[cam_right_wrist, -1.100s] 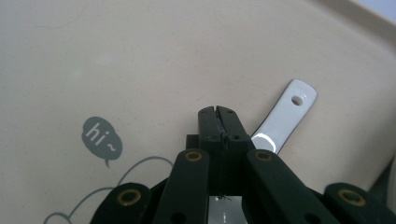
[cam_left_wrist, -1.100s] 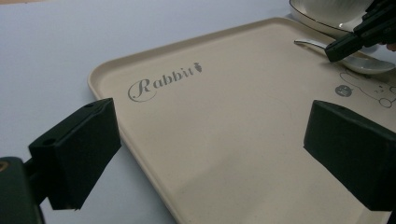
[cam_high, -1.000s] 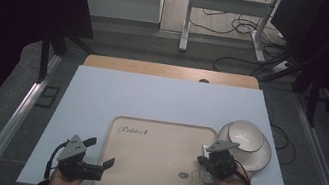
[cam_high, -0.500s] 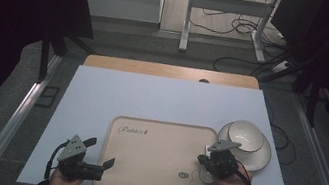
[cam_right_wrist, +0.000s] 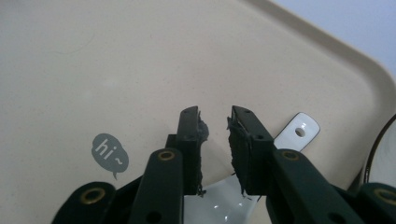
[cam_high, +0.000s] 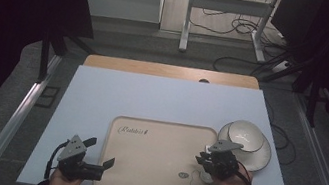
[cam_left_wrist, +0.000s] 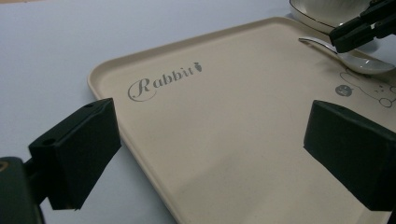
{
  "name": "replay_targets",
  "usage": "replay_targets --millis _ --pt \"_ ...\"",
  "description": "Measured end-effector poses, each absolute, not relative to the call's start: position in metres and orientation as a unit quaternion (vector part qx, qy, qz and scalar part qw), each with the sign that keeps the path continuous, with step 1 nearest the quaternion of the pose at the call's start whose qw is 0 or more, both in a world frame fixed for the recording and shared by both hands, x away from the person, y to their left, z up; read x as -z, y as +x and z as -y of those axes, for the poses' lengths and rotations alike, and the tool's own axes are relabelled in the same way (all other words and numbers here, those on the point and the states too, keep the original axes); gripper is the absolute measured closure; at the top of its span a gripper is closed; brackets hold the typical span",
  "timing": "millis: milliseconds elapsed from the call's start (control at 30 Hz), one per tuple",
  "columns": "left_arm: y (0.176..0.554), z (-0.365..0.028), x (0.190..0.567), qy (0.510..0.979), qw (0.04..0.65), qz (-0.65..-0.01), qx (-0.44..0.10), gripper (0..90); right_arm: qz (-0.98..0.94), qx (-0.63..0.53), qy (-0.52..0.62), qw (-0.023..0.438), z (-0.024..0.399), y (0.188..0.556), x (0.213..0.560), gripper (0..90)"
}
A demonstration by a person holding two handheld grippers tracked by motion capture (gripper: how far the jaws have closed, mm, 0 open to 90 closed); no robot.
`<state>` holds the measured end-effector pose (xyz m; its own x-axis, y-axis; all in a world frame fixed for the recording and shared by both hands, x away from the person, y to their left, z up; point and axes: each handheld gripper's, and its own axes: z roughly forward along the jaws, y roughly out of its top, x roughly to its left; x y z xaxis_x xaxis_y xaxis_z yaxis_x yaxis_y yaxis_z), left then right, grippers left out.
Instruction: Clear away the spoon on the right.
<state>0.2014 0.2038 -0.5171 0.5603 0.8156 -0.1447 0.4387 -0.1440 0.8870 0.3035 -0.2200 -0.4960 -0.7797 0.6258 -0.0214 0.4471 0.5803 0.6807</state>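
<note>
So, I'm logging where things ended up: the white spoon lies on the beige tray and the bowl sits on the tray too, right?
Not quite. The white spoon does lie on the beige tray, beneath the right gripper, whose fingers have just been opening with a clear gap between them. The bowl is not on the tray: the high view shows it on the table beside the tray's far right corner.

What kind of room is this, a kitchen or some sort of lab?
Probably a lab or recording workspace, not a kitchen: a bare table with a metal frame, loose cables on the floor behind it, and only a tray and bowl set out.
</note>
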Motion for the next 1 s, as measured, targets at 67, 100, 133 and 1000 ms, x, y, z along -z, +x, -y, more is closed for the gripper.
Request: replay_targets --millis 67,100,133,1000 --pt "0.201 -0.204 0.517 0.732 0.494 -0.429 -0.191 3.6 -0.878 -0.344 0.305 0.133 0.22 0.303 0.495 70.1" --pt "0.201 -0.204 0.517 0.732 0.494 -0.429 -0.191 3.6 -0.877 -0.346 0.305 0.134 0.221 0.302 0.494 69.0" --pt "0.201 -0.204 0.517 0.732 0.494 -0.428 -0.191 3.6 -0.876 -0.347 0.306 0.136 0.221 0.302 0.493 68.0" --pt "0.201 -0.204 0.517 0.731 0.494 -0.43 -0.192 3.6 -0.858 -0.38 0.308 0.157 0.231 0.294 0.48 29.4"
